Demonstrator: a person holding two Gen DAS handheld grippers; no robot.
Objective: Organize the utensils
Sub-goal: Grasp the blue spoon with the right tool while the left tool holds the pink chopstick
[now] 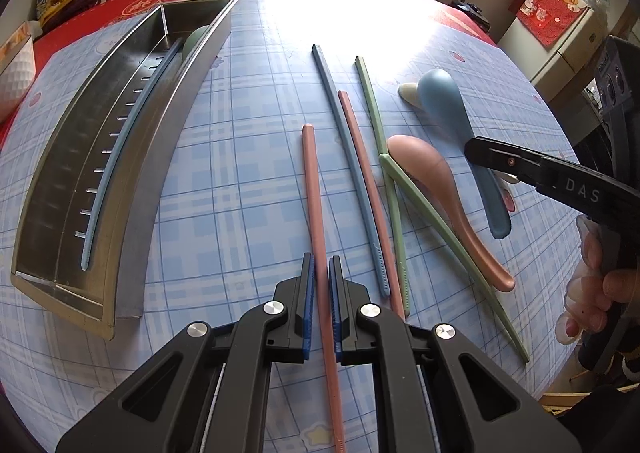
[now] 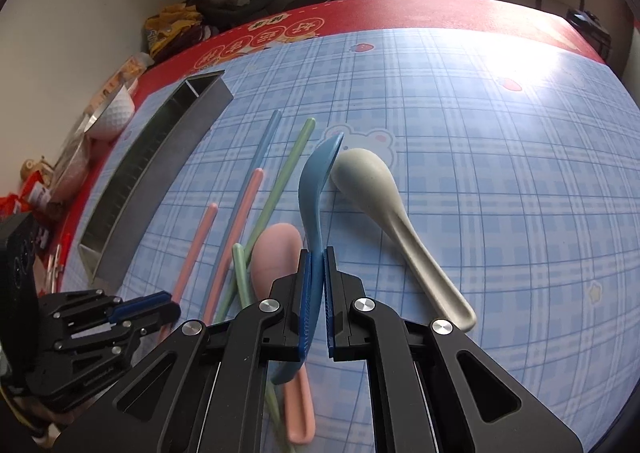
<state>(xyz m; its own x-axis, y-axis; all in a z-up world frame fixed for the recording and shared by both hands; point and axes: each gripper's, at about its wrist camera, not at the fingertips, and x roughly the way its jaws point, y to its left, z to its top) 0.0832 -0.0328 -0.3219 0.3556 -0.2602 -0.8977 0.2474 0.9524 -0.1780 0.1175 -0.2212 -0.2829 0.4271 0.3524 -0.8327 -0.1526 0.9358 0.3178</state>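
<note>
Your left gripper [image 1: 320, 273] has its fingers nearly closed around a pink chopstick [image 1: 316, 213] lying on the table right of the steel tray [image 1: 132, 253] — thin, stiff, slick, so pinch mid-length. Your right gripper [image 2: 319, 269] grips the blue spoon [image 2: 316, 189] by its handle — light but prone to pivot.

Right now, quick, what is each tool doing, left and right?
Left tool: closed around the long pink plastic chopstick.
Right tool: closed on the blue plastic spoon handle.
</note>
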